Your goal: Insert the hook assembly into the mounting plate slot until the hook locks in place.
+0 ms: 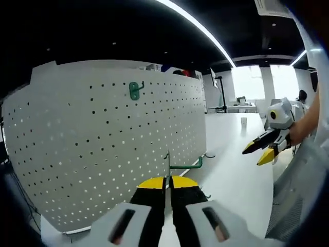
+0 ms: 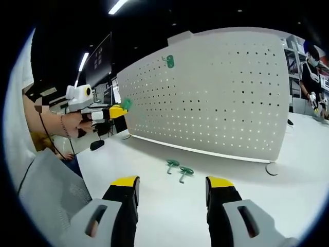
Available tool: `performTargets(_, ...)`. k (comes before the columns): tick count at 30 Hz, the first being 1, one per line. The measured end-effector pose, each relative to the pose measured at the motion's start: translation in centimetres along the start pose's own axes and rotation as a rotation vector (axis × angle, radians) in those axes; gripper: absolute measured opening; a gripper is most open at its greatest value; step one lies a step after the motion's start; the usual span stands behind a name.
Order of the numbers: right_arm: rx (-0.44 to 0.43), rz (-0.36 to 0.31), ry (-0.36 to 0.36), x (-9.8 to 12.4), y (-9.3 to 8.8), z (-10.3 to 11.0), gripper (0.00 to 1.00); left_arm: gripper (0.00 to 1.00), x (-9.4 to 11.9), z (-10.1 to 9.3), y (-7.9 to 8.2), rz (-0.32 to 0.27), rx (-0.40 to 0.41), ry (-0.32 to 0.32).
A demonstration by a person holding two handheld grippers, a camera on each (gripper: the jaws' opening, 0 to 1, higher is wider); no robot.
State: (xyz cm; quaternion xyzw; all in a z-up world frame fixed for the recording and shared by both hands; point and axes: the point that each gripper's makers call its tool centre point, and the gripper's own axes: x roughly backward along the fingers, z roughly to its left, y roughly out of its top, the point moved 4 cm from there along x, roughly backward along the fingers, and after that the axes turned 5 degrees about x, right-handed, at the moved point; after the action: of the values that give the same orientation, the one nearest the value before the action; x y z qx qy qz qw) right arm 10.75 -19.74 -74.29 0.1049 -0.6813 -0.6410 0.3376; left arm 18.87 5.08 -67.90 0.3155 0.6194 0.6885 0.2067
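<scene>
One thin green wire hook (image 1: 186, 165) pinched in left jaws, right jaws apart, perforated white pegboard (image 1: 103, 149).

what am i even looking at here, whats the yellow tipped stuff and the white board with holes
A person holds a two-jaw gripper in each hand, and a fisheye camera rides on each one. In the left gripper view, the left gripper is shut on a green hook, close to the white pegboard. A green hook already on the board hangs near its top. In the right gripper view, the right gripper is open and holds nothing. Ahead of it, two spare green hooks lie on the white table.
</scene>
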Motion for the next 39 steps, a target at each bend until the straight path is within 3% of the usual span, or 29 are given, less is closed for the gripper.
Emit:
performTargets(25, 0.010, 0.016, 0.003, 0.1, -0.2, 0.2, 0.50, 0.02, 1.8, -1.8, 1.1, -0.084, 0.067, 0.039)
performTargets(28, 0.010, 0.017, 0.006, 0.1, -0.3, 0.2, 0.50, 0.02, 1.9, -2.0, 1.2, -0.098, 0.107, 0.031)
performTargets(39, 0.010, 0.017, 0.009, 0.3, -0.2, 0.3, 0.49, 0.03, 1.9, -2.2, 1.3, -0.096, 0.083, 0.038)
